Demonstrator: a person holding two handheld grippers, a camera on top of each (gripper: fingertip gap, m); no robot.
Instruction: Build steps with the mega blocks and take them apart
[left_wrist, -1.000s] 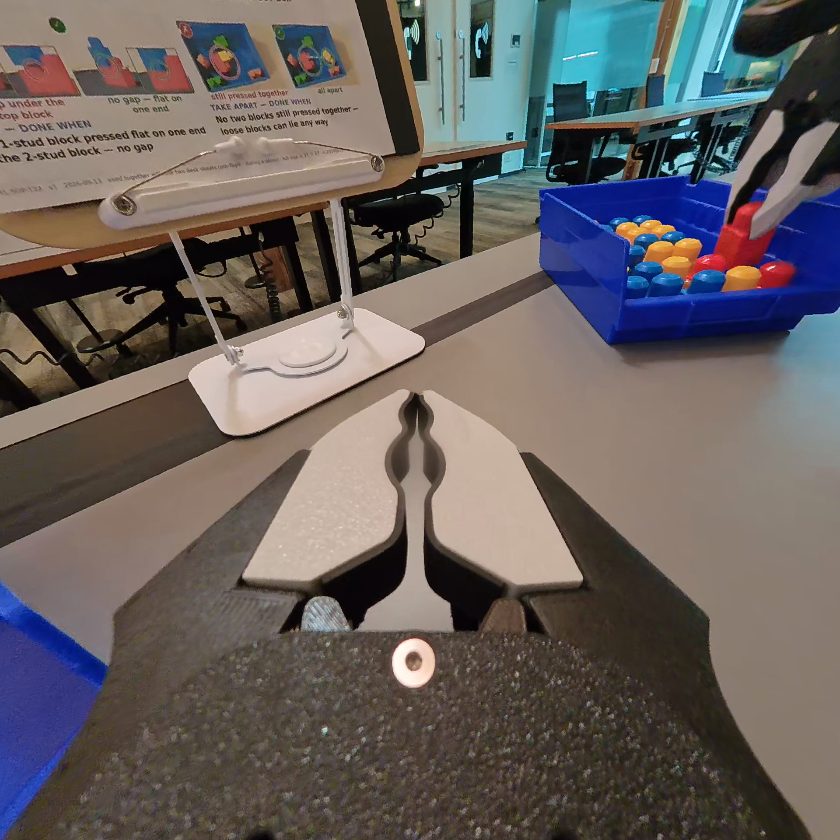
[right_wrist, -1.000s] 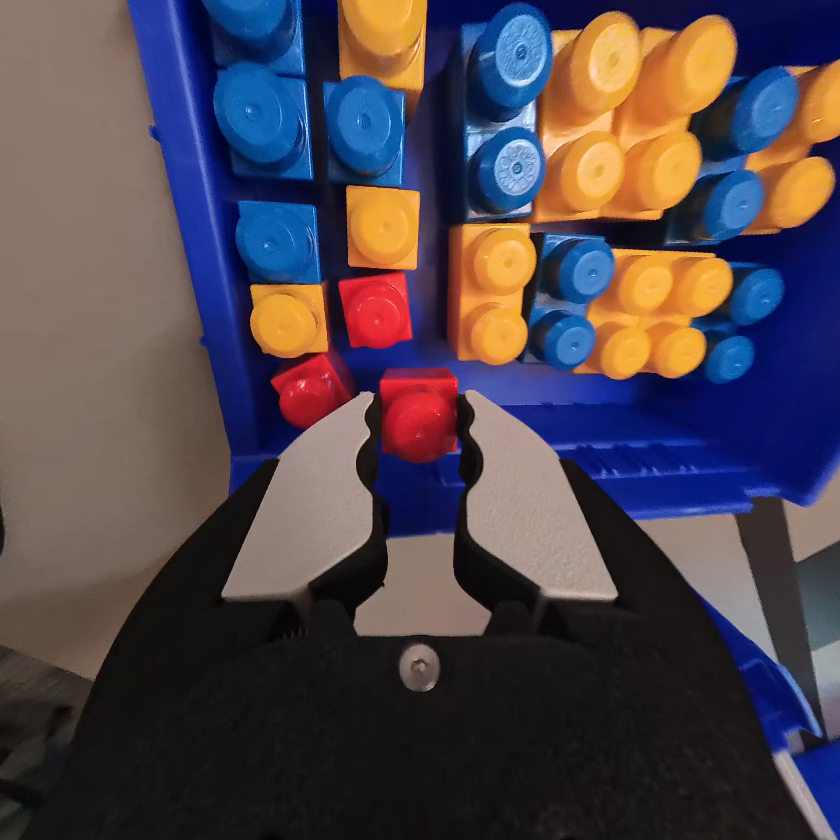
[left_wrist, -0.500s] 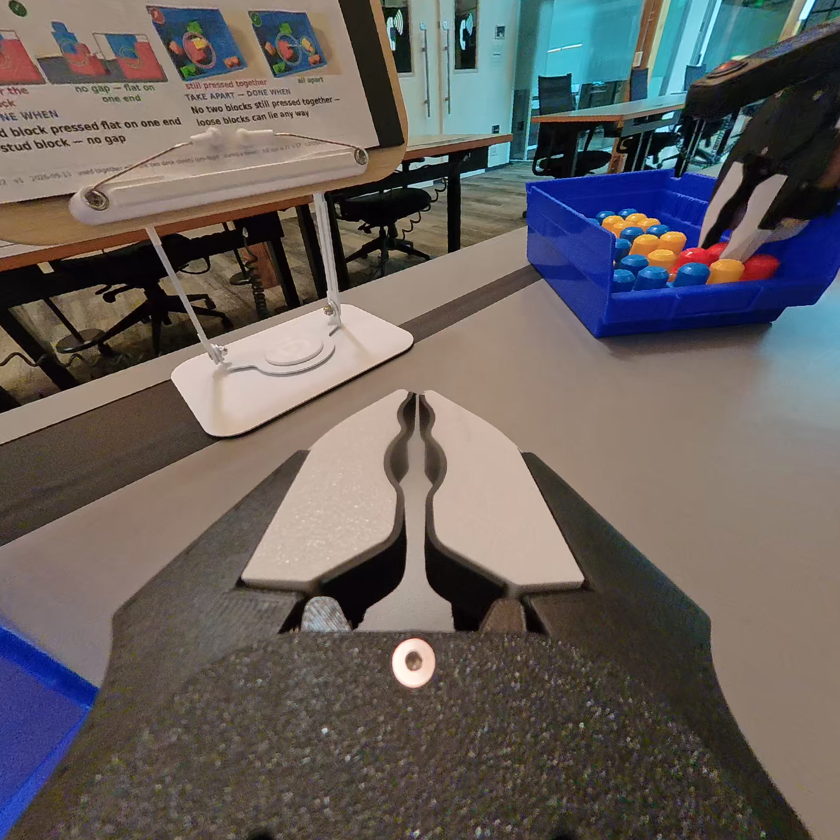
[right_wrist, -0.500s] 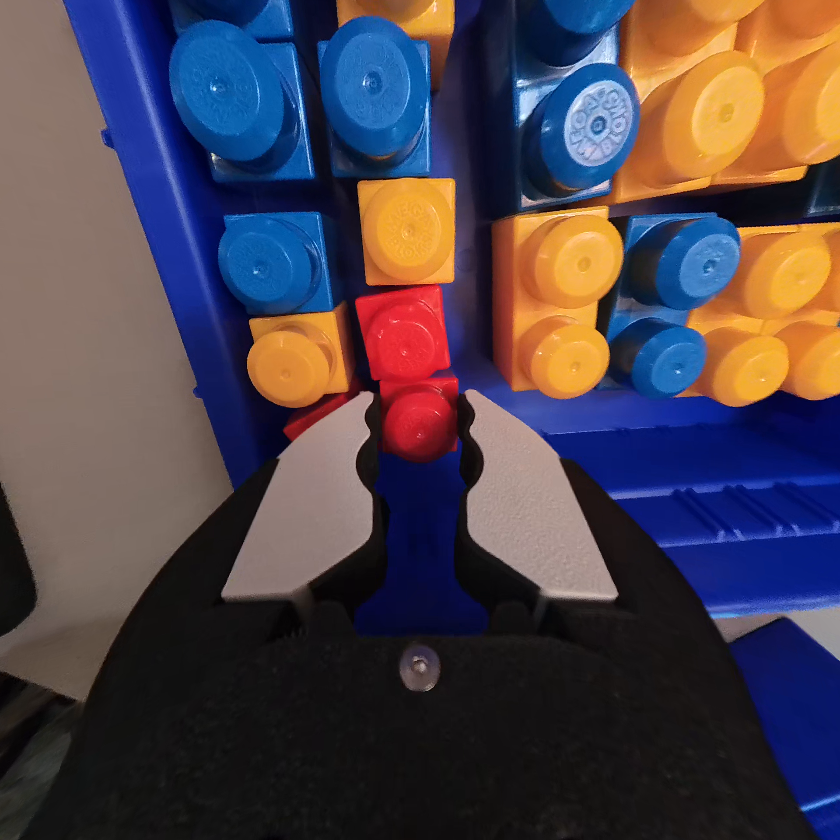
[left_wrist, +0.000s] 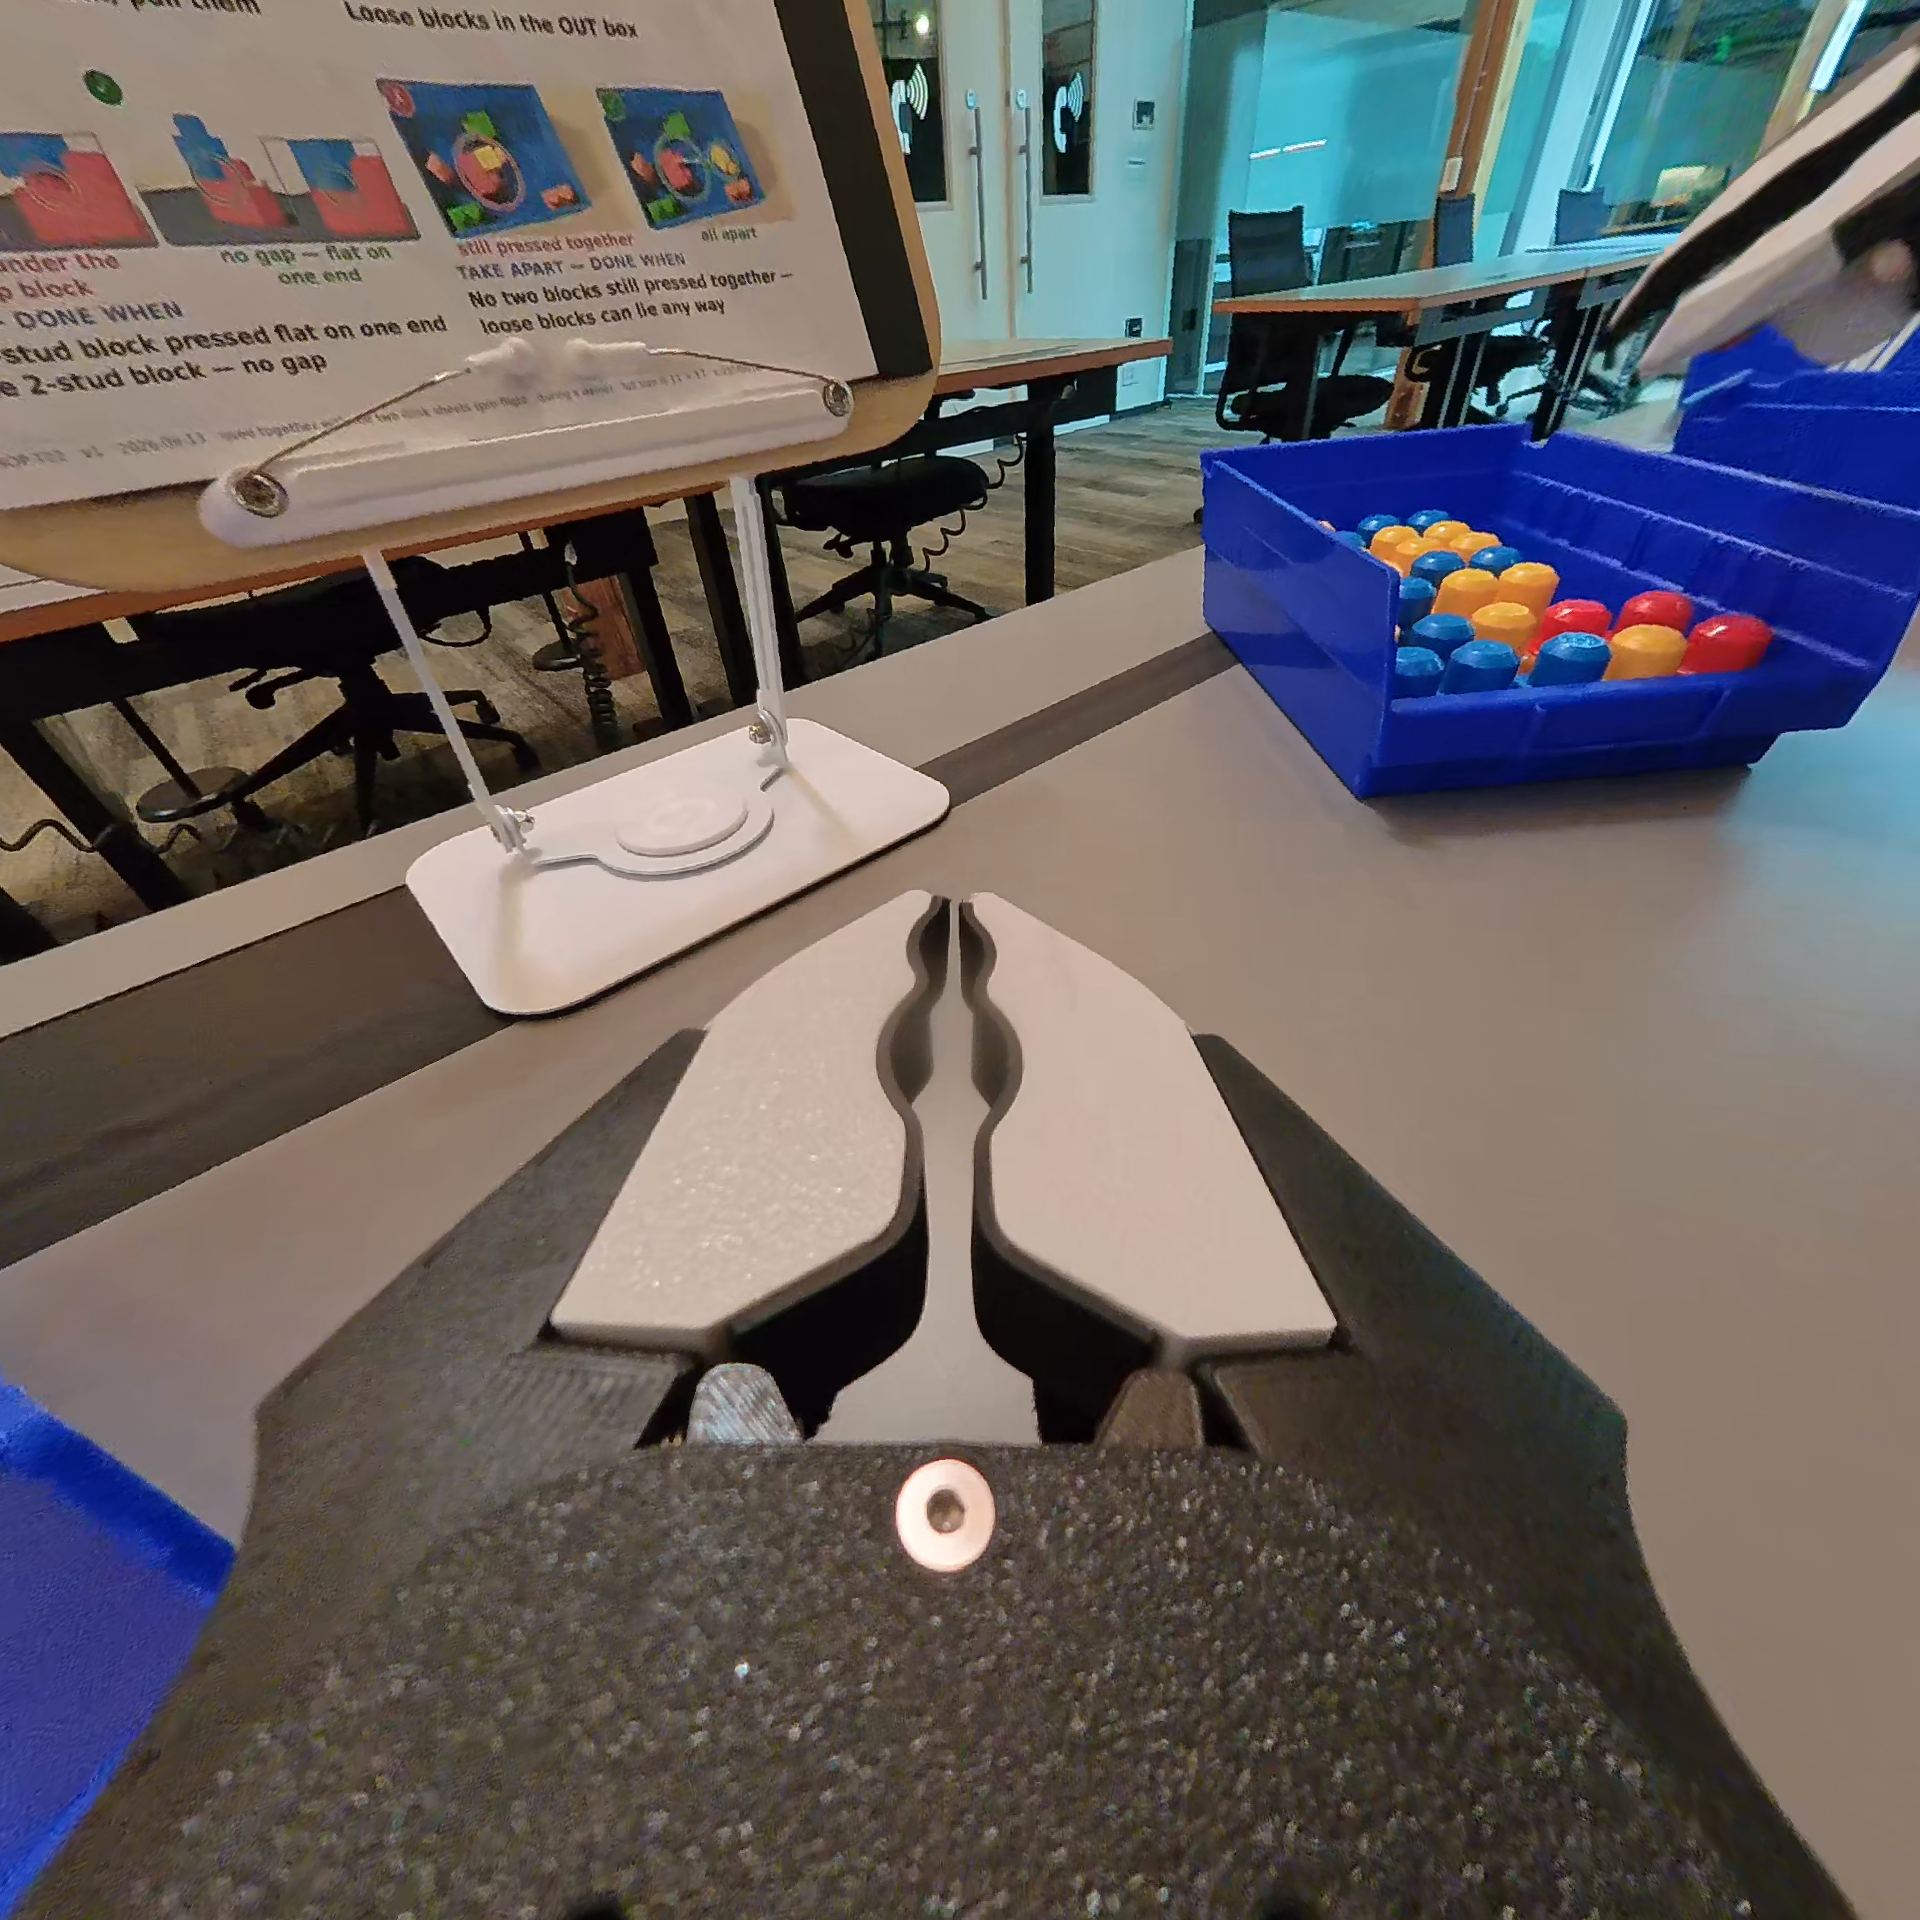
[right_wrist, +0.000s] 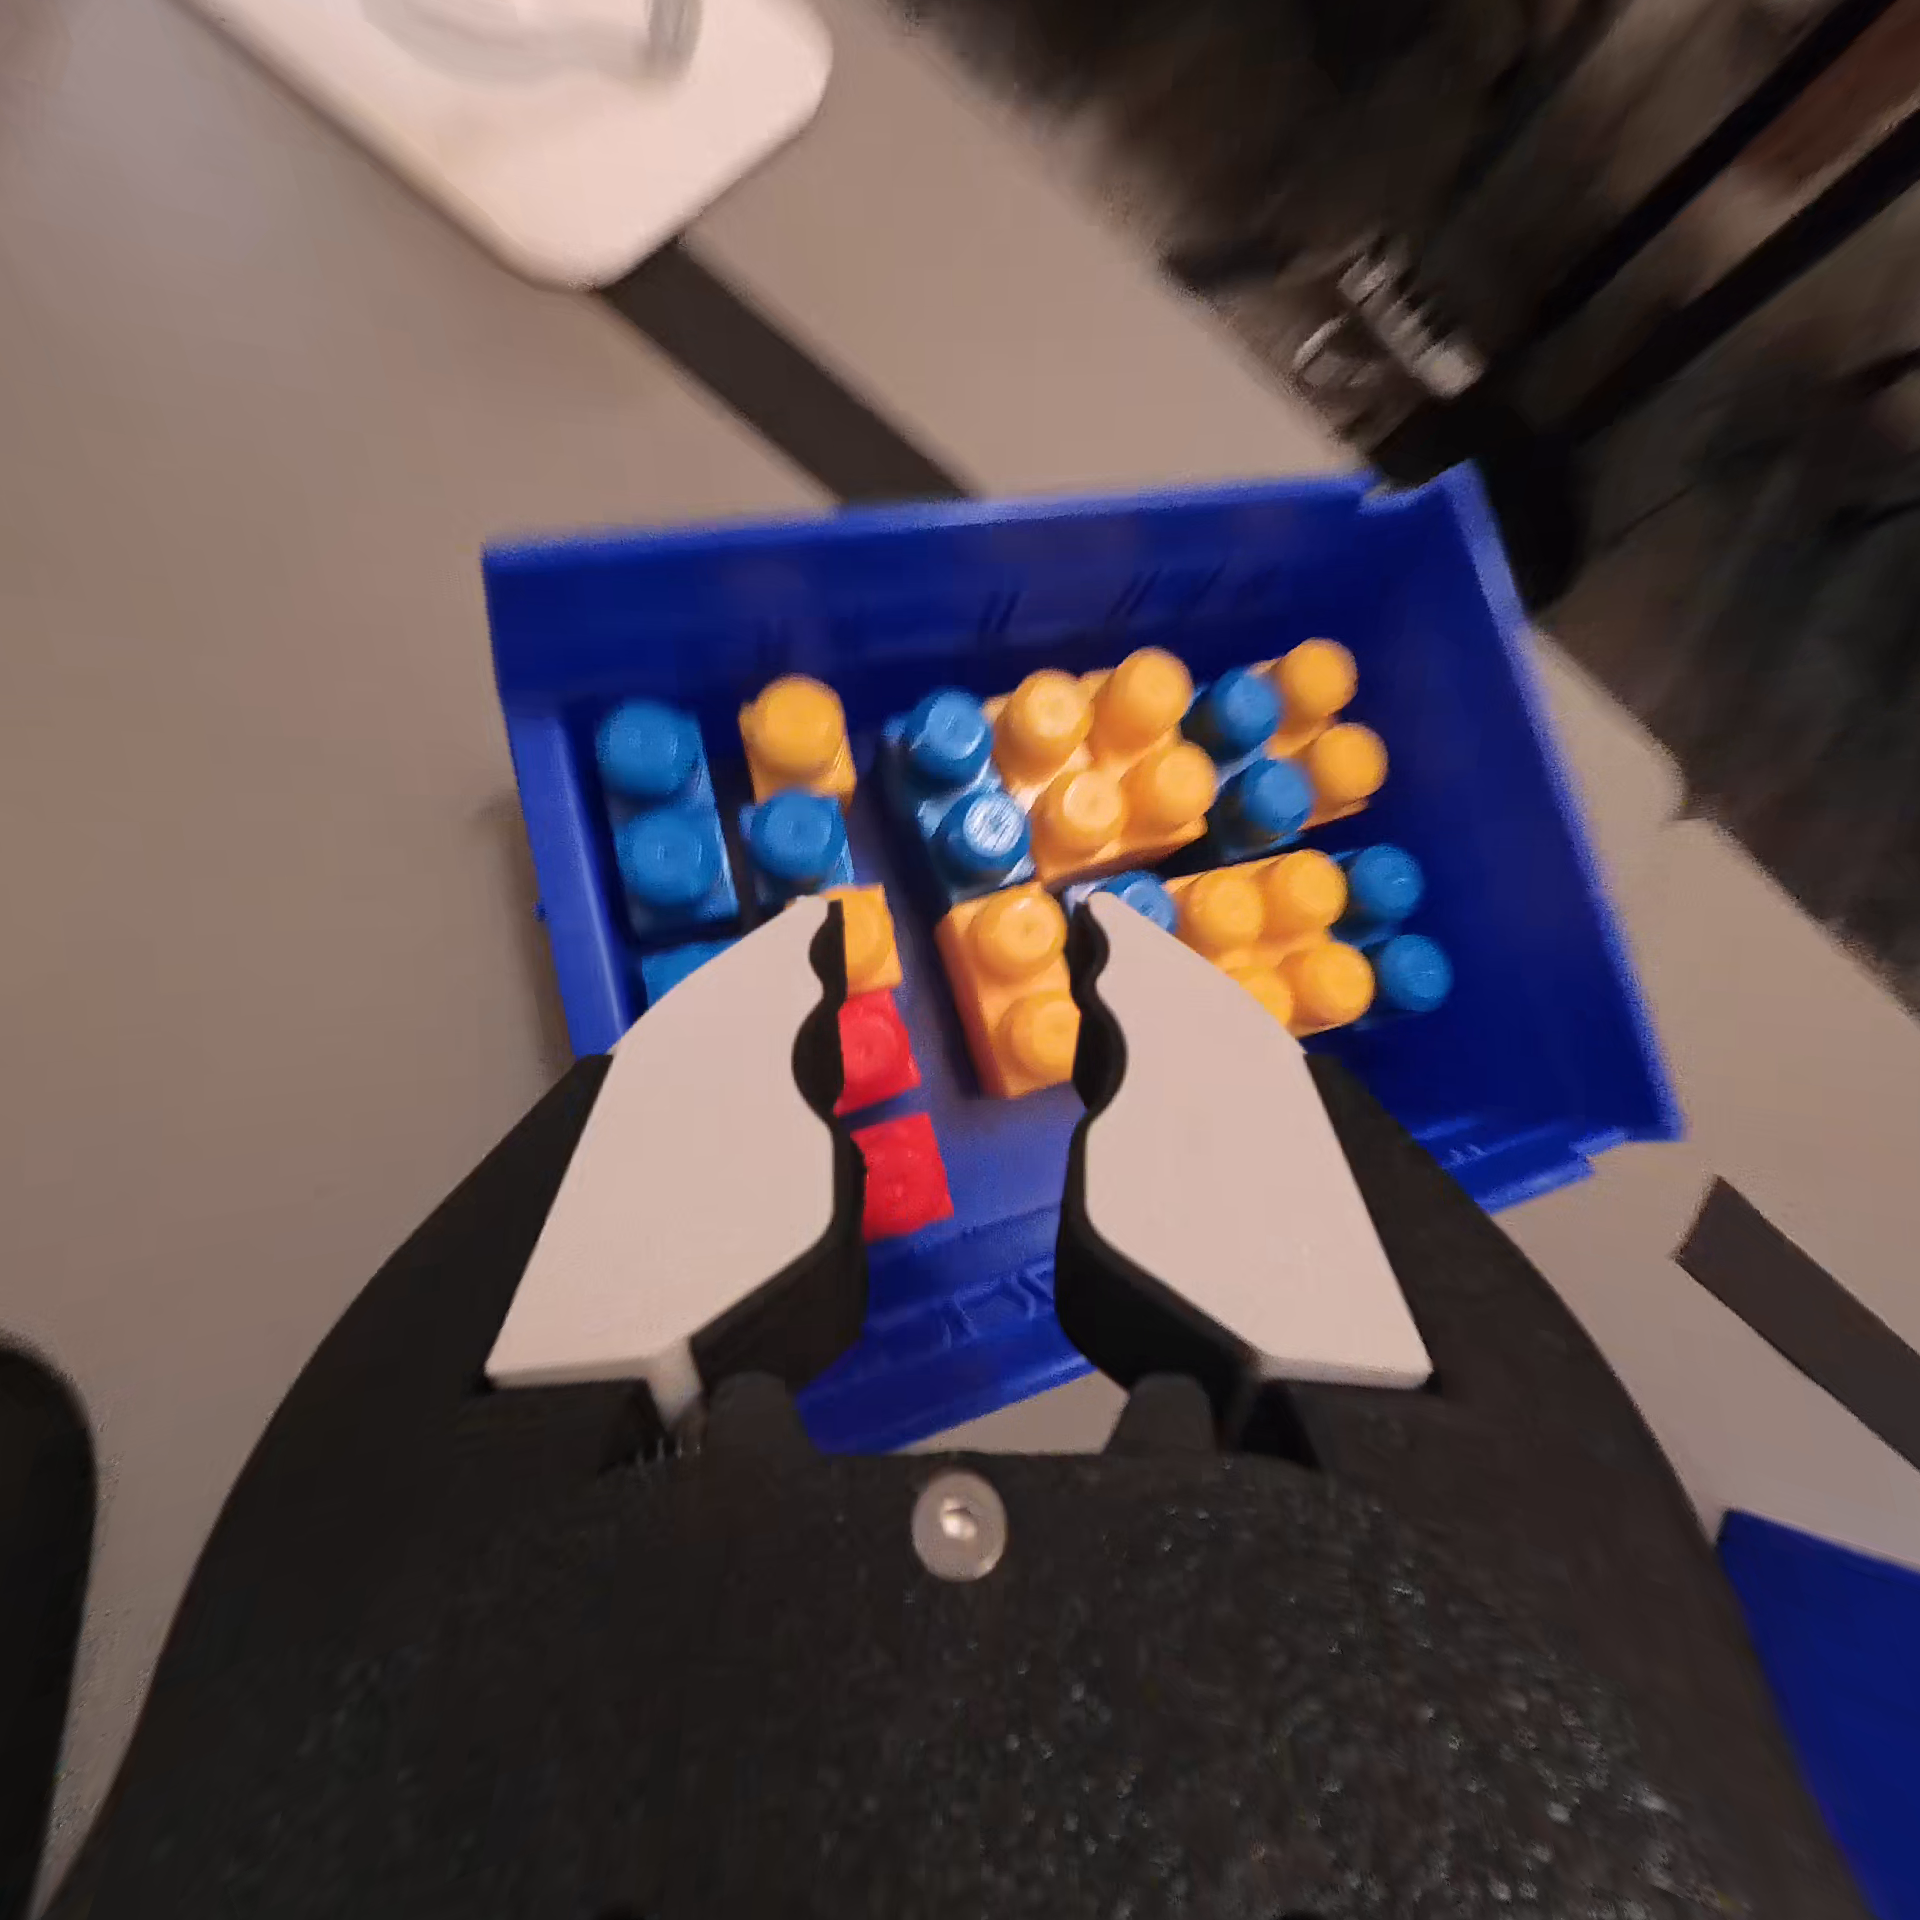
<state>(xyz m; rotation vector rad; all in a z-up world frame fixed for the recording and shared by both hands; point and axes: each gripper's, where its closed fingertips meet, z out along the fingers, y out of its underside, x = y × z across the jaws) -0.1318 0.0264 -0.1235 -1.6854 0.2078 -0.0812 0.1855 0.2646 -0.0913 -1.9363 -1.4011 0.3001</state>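
Grey table (right_wrist: 260, 623) | right claw (right_wrist: 951, 914) agape — above blue bin (right_wrist: 1538, 831); blocks (right_wrist: 1101, 769) inside

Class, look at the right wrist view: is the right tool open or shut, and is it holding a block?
Open and empty. The right tool has its fingers spread wide above the blue bin; nothing sits between them.

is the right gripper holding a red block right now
No, the right gripper is open and empty above the blue bin, and the red blocks lie in it.
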